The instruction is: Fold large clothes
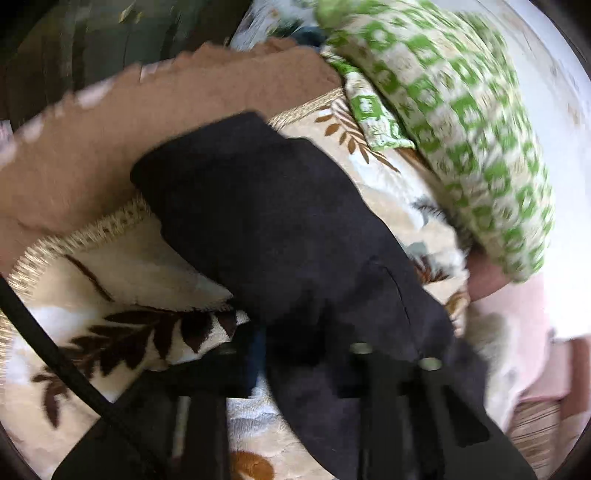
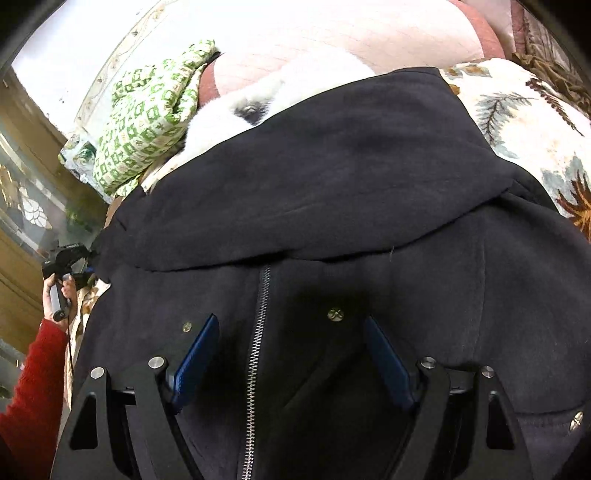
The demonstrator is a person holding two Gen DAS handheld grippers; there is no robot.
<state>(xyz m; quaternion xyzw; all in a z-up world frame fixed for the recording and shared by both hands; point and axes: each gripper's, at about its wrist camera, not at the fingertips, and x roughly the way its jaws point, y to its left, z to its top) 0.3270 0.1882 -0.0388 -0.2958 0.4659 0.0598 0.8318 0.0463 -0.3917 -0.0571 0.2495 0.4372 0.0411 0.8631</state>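
Note:
A large dark navy hooded jacket (image 2: 332, 184) with a silver zipper (image 2: 258, 332) and metal snaps lies spread on a leaf-patterned blanket (image 2: 517, 122). My right gripper (image 2: 288, 339) hovers just above the jacket front, jaws wide apart on either side of the zipper, holding nothing. In the left wrist view a sleeve or corner of the jacket (image 1: 277, 229) drapes from my left gripper (image 1: 306, 354) across the blanket (image 1: 110, 266); the fingers are mostly covered by cloth and appear closed on it. The left gripper also shows far left in the right wrist view (image 2: 64, 264).
A green-and-white patterned pillow (image 2: 147, 122) lies at the bed's far side, also seen in the left wrist view (image 1: 461, 122). A tan blanket (image 1: 110, 140) and pink bedding (image 2: 351, 33) lie beyond. A wooden cabinet (image 2: 18, 258) stands left.

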